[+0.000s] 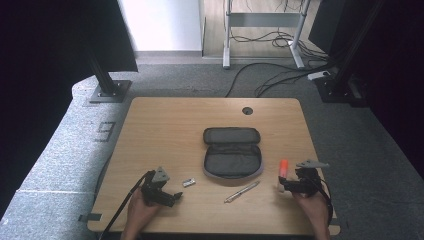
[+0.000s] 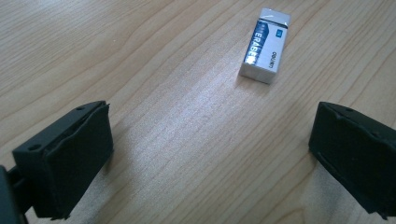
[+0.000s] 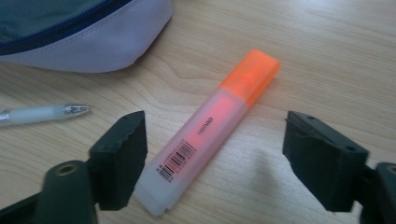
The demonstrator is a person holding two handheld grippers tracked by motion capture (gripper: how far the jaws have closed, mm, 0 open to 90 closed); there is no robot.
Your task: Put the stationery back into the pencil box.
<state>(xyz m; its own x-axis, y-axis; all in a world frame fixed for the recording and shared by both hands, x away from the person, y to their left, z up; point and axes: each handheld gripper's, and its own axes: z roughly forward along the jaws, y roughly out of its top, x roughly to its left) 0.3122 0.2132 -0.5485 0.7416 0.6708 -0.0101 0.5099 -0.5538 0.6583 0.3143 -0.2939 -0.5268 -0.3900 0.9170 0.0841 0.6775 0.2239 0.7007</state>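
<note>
With both sets of jaws gaping empty, the right gripper (image 3: 212, 158) is straddling the highlighter (image 3: 212, 128) lying on the tabletop (image 1: 165, 130) beside the case (image 1: 232, 152), risking rolling it away if closing off-centre

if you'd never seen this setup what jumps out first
The orange highlighter lying on the table between the right gripper's open jaws is the one bright spot. Next comes the open grey pencil case at the table's middle, then the small white eraser ahead of the open left gripper.
</note>
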